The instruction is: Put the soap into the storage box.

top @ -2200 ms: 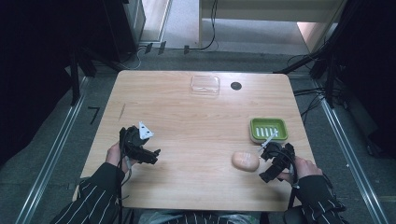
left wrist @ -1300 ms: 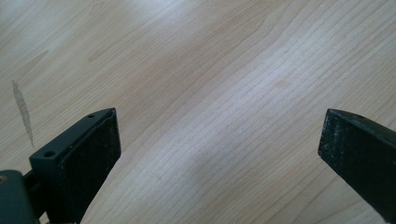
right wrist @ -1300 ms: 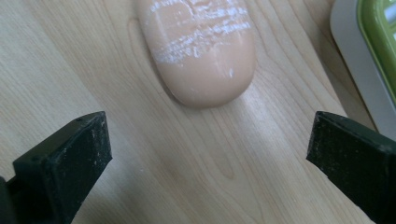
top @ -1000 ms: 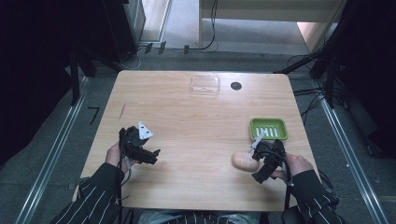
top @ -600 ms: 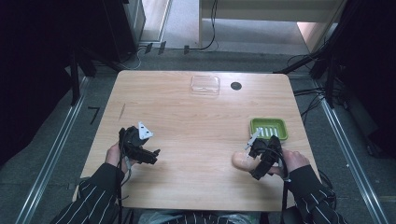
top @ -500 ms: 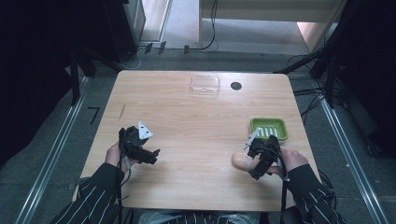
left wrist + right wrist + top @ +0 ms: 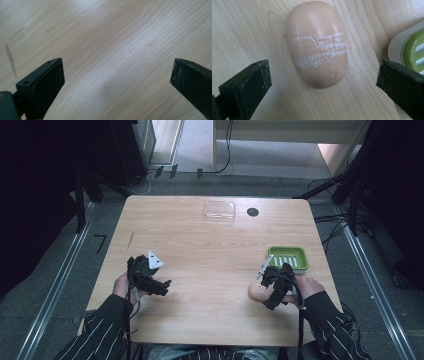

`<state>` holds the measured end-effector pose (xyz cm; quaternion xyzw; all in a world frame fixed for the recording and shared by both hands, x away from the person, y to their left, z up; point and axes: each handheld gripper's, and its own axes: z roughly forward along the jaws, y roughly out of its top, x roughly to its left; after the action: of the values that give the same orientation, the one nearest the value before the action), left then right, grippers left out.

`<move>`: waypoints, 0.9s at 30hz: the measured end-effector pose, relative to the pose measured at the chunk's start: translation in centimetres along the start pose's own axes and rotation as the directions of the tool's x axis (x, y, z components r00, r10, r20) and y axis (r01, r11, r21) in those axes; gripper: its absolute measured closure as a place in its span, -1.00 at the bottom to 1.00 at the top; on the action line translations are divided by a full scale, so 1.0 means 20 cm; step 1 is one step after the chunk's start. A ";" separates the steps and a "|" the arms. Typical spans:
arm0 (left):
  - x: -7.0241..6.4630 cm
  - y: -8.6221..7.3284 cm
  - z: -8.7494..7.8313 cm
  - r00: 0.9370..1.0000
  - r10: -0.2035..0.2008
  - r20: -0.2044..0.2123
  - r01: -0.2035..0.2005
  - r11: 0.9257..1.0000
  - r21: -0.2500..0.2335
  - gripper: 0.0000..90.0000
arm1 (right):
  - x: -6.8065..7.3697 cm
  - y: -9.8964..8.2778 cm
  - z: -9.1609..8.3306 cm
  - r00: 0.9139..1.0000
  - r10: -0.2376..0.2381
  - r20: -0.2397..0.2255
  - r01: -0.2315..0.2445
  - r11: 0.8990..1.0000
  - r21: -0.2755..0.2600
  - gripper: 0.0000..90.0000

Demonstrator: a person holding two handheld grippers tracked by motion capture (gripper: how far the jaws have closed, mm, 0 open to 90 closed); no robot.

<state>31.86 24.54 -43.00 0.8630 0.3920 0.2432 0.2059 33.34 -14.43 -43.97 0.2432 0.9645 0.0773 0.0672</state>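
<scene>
Table (image 7: 210, 250): light wood, rounded corners.

Soap (image 7: 318, 42): peach oval bar, flat on the table at about 4 o'clock from the table's centre, white scuff bands across its middle. In the high view it (image 7: 256, 291) shows just left of the right gripper.

Dish (image 7: 288, 258): green ribbed soap dish, at 1 o'clock from the soap, near it but apart.

Right gripper (image 7: 272, 287): held in the right hand (image 7: 307, 287), tilted down over the soap. Its fingers (image 7: 249, 85) stand wide open either side of the bar, touching nothing.

Left gripper (image 7: 150, 277): held in the left hand (image 7: 122, 285) at about 8 o'clock from the centre, grey plate on top. Its fingers (image 7: 47, 82) are spread wide over bare wood, holding nothing.

Box (image 7: 219, 211): clear, shallow, at the far edge, 12 o'clock.

Disc (image 7: 253, 212): small, dark, round, just right of the box; whether hole or cap cannot be told.
</scene>
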 end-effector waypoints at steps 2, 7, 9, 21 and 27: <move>0.00 0.00 0.00 1.000 0.000 -0.001 0.000 1.000 0.001 -1.00 | 0.00 0.01 0.01 1.000 -0.010 -0.006 0.010 1.000 0.009 -1.00; 0.00 0.00 0.00 1.000 0.002 -0.001 -0.002 1.000 0.000 -1.00 | 0.00 0.04 0.04 0.998 -0.049 -0.028 0.050 0.998 0.023 -1.00; 0.00 0.00 0.00 1.000 0.003 -0.001 -0.003 1.000 0.002 -1.00 | 0.00 0.05 0.05 0.997 -0.063 -0.036 0.064 0.998 0.028 -1.00; 0.00 0.00 0.00 1.000 -0.003 0.001 0.003 1.000 -0.005 -1.00 | -0.04 0.10 0.12 0.994 -0.071 -0.082 0.076 0.995 0.061 -1.00; 0.00 0.00 -0.01 1.000 -0.003 0.002 0.003 1.000 -0.008 -1.00 | -0.05 0.12 0.13 0.993 -0.075 -0.091 0.082 0.994 0.074 -0.95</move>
<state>31.83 24.57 -42.90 0.8618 0.3921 0.2437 0.2102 35.76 -12.48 -46.04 0.2038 0.9777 0.0478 0.0182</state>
